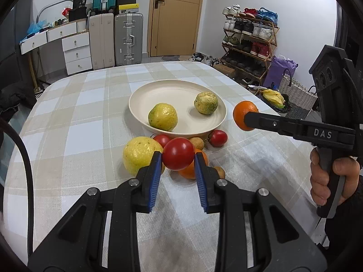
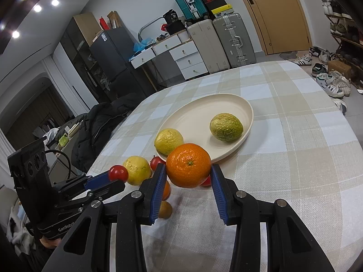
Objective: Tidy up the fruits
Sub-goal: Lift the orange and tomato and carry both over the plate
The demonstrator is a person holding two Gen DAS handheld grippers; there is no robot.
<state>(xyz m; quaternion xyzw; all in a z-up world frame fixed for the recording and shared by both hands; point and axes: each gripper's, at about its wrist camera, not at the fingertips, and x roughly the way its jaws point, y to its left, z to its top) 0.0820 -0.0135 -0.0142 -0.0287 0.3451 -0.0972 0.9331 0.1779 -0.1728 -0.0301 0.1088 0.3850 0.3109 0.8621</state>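
On the checked tablecloth [image 1: 74,122] sits a cream plate [image 1: 158,95] with 2 yellow-green fruits in it: one [image 1: 162,116] near the front rim, the other [image 1: 205,103] toward the right side. Just in front of the plate lies a small heap: a yellow fruit [image 1: 138,154], a tomato [image 1: 161,139], another tomato [image 1: 217,137] touching the plate's wall, a small brown fruit [image 1: 197,142] between them, an orange [image 1: 190,170] and a second brown fruit [image 1: 219,171]. The left gripper [image 1: 178,158] is closed on a red tomato [image 1: 178,153], its blue pads [image 1: 155,181] pressing both sides, held above the heap. The right gripper [image 2: 188,172] clamps a mandarin [image 2: 188,168] between its pads [image 2: 158,190], lifted off the cloth just beside the plate's near rim. A hand [image 1: 333,181] grips the right handle.
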